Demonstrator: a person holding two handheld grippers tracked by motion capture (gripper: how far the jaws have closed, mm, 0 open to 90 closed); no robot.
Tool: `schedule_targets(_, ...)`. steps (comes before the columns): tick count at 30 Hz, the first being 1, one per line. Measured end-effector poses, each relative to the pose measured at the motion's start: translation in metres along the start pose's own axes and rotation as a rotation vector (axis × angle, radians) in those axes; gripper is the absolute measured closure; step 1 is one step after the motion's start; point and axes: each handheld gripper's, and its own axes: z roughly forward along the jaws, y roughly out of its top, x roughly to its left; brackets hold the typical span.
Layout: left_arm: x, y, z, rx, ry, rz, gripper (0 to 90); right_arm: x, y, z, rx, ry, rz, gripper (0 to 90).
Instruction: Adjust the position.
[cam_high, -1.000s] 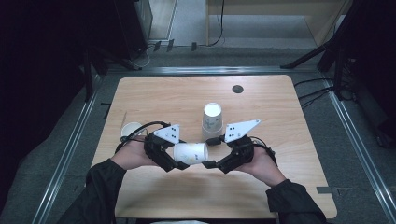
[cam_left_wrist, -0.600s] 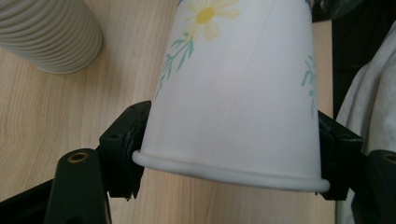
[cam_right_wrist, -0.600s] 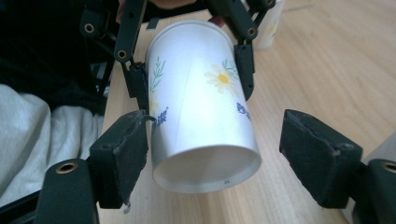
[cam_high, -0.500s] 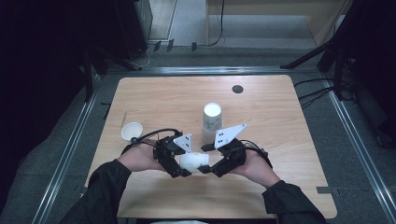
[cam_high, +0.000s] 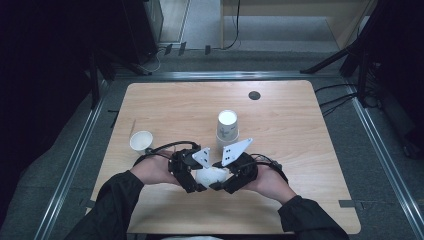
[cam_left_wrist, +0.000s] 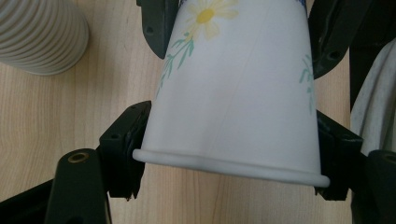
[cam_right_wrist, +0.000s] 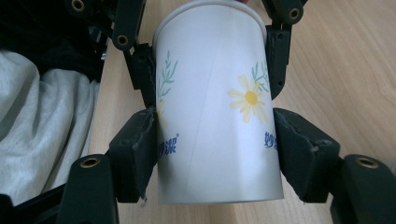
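**Both claws clamped on one flowered cup**

Your left claw (cam_high: 196, 176) grips the paper cup (cam_high: 211, 176) near its rolled rim, pads pressed on both sides. Your right claw (cam_high: 226, 177) has just been closing and now pinches the cup's base end. The cup lies sideways between them, low over the bench (cam_high: 300, 150), near its front edge.
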Motion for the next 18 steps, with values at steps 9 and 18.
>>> schedule_targets(9,0.002,-0.001,-0.001,-0.022,-0.023,-0.021,23.0,0.000,0.000,0.000,0.007,0.008,0.003,34.5)
schedule_targets(18,0.011,-0.008,-0.019,-0.168,-0.009,-0.081,15.2,-0.004,-0.001,-0.018,-0.067,-0.008,0.014,34.3)
